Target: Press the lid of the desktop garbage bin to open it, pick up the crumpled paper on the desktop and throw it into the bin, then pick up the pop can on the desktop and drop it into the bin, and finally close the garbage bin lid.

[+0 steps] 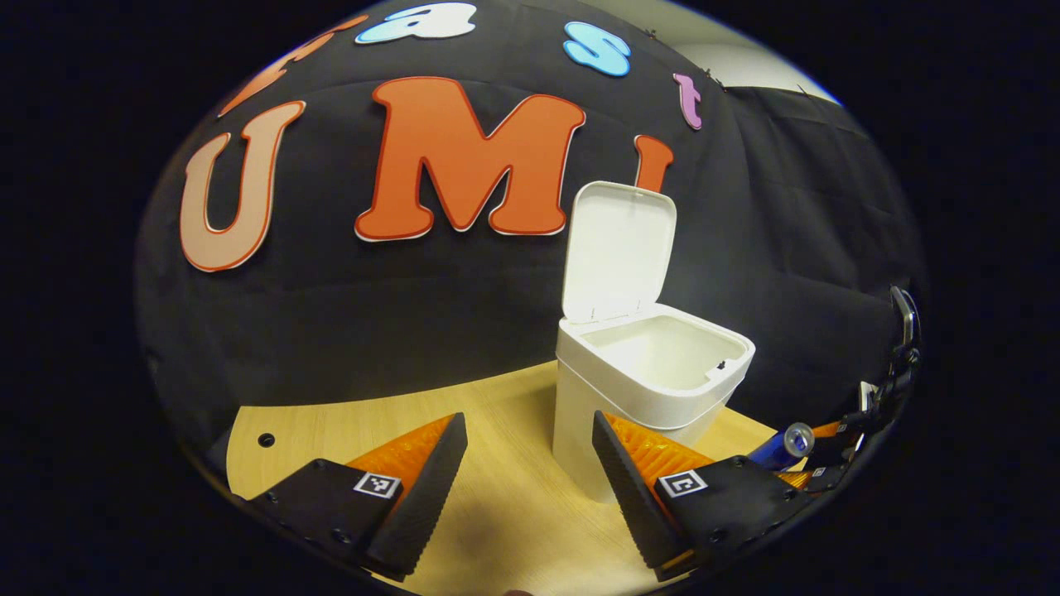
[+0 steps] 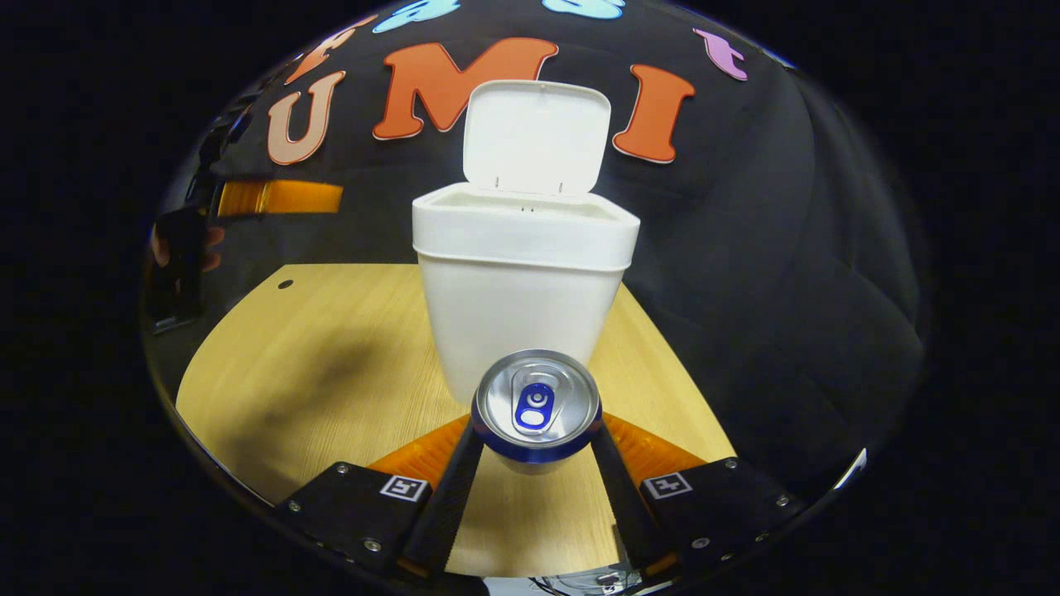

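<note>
In the left gripper view, the left tongs (image 1: 530,463) stand wide and empty above the tabletop (image 1: 497,513), before one white bin (image 1: 646,389) whose lid (image 1: 617,248) is upright. One pop can (image 1: 787,445) shows at right.

In the right gripper view, the right tongs (image 2: 534,439) clamp that one pop can (image 2: 537,406) in front of the bin (image 2: 522,281), the can's top facing the camera.

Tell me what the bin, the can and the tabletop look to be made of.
Bin: looks like white moulded plastic, smooth and matte, with rounded corners and a thin hinged lid. Can: metal, likely aluminium, with a bright brushed top, a pull tab and a glossy blue rim. Tabletop: pale wood grain with a low sheen; solid wood or laminate, I cannot tell.
</note>
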A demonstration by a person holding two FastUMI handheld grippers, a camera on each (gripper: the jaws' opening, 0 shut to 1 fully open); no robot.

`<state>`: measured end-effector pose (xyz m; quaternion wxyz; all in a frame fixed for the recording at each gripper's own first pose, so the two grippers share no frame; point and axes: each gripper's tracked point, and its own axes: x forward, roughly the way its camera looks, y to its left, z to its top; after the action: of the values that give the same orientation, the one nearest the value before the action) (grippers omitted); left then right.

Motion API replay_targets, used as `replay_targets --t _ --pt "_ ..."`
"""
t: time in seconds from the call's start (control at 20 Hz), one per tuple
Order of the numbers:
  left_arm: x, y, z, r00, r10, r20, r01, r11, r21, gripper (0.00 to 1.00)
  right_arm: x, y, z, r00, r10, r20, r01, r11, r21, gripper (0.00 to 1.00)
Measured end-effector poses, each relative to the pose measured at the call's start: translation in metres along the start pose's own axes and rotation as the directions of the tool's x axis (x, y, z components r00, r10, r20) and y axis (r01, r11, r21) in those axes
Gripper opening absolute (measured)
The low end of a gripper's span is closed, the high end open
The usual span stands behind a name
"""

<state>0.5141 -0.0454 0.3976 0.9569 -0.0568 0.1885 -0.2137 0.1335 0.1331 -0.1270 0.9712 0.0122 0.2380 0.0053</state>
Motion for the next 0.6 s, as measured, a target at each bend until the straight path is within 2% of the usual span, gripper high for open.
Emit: replay_targets --t 0.35,0.6 --pt "-0.024 0.042 -0.024 0.993 0.109 -0.035 -0.110 0.994 -0.008 0.97 -0.016 -0.029 0.085 0.991 -0.031 0.130 0.032 0.999 -0.007 0.80" --pt "-0.036 0.054 -0.036 0.987 0.152 -0.052 -0.153 0.988 -0.021 0.97 -0.021 -0.035 0.145 0.976 -0.014 0.216 0.015 1.000 -0.005 0.80"
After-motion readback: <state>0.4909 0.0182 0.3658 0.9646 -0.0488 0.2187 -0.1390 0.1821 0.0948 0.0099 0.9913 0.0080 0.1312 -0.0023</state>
